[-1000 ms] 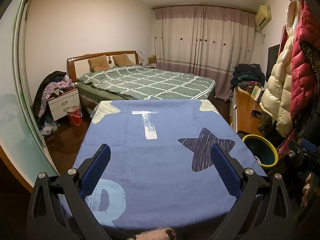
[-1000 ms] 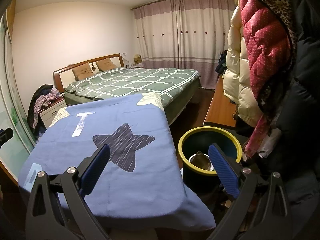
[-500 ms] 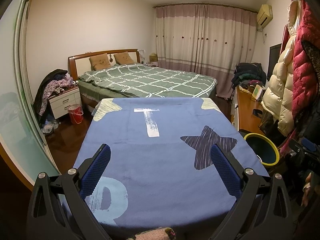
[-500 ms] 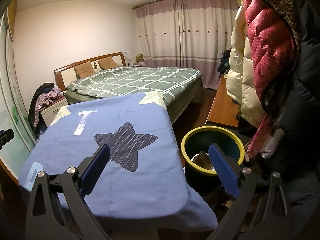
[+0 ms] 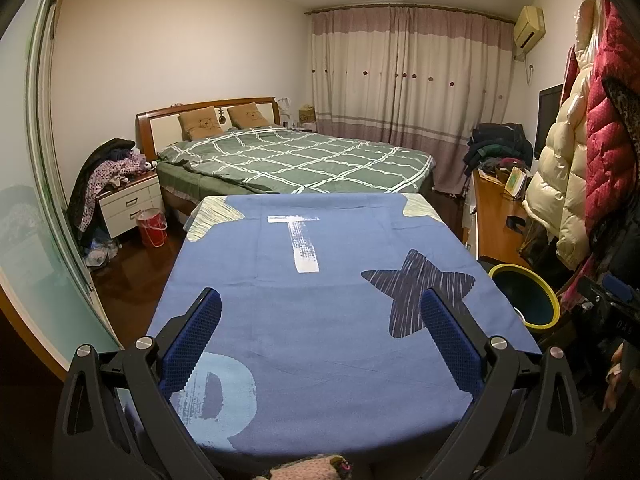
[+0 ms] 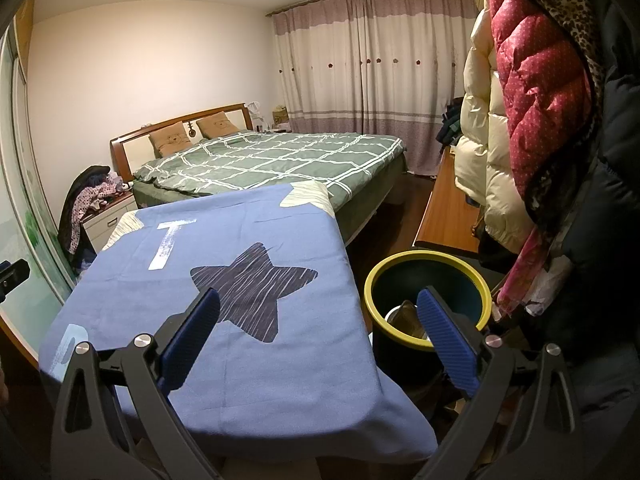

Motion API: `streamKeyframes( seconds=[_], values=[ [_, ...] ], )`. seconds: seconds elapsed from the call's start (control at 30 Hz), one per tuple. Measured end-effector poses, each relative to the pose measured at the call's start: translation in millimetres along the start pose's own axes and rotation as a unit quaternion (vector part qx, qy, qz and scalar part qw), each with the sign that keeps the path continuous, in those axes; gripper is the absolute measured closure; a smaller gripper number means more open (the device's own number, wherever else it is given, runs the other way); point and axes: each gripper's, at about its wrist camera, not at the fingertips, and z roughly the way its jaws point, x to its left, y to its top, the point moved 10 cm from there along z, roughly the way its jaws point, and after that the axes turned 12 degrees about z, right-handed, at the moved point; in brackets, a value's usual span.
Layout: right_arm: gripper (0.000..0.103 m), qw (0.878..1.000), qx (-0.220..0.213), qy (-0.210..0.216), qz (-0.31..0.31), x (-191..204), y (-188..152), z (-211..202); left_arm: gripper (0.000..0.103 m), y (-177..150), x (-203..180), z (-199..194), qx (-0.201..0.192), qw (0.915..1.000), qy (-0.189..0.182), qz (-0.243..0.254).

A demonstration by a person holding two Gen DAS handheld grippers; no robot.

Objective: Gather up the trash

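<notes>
Both the left gripper (image 5: 320,320) and the right gripper (image 6: 318,320) hover spread wide and empty over the near edge of the blue star-printed tablecloth (image 5: 320,320). Just right of the cloth stands the yellow-rimmed trash bin (image 6: 428,308), crumpled trash (image 6: 404,316) inside. Beyond the cloth lies the green checked bed (image 5: 296,164).

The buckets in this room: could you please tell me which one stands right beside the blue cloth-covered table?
The dark bin with the yellow rim, close by the table's right edge. The other, a small red bucket, stands far off by the white nightstand.
</notes>
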Motion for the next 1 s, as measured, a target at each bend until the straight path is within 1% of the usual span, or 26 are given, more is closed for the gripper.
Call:
streamKeyframes(
  seconds=[0.3,1.0],
  values=[
    [0.009,1.000,0.000,0.000,0.001,0.2,-0.1,0.0,0.005,-4.3,-0.1,1.2,0.003,1.0000,-0.007,0.000],
    [0.009,1.000,0.001,0.000,0.000,1.4,-0.7,-0.1,0.005,-4.6,-0.1,0.6,0.003,1.0000,-0.008,0.000]
  ],
)
